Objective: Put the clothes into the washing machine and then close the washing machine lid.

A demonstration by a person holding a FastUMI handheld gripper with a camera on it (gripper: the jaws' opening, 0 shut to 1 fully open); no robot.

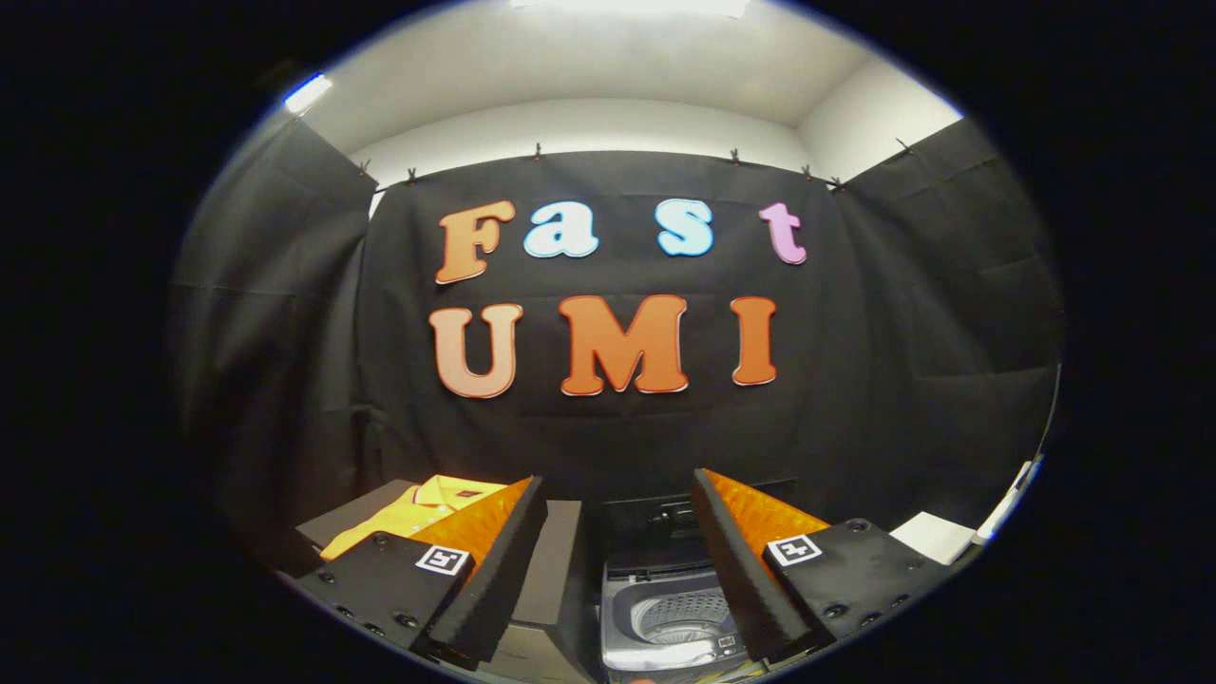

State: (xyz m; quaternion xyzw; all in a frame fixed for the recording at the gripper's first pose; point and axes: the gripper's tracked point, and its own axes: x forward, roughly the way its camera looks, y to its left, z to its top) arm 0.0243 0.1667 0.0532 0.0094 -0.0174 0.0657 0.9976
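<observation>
Gripper view, single frame. Gripper [617, 560] held high and roughly level, looking across the booth toward the black cloth wall [608, 418].

Jaws: apart, wide gap, nothing held between them. Each finger carries a small square marker tag on its base.

Washing machine [665, 617]: sits low in the gap between the jaws, below and slightly ahead of them, closer to the right finger than to the left. Lid [655, 518] is up; it stands at the back of the machine, dark, with what looks like a handle or hinge part on it. The perforated drum [689, 613] is open to view, pale metal. Light grey rim around the opening. No garment seen inside the part of the drum that shows; the lower portion is cut off, so contents there cannot be told.

Clothes: a yellow collared shirt [418, 513], folded, lies just beyond the left finger, partly covered by it. It rests on a dark flat worktop [356, 513]. Collar points away from the gripper. A small dark mark on the chest, too small to make out.

A grey box-like surface [556, 570] stands between the left finger and the washing machine, touching or just beside the machine; which, I cannot tell.

Beyond the right finger: a white flat sheet or board [936, 537], well apart from the machine.
</observation>
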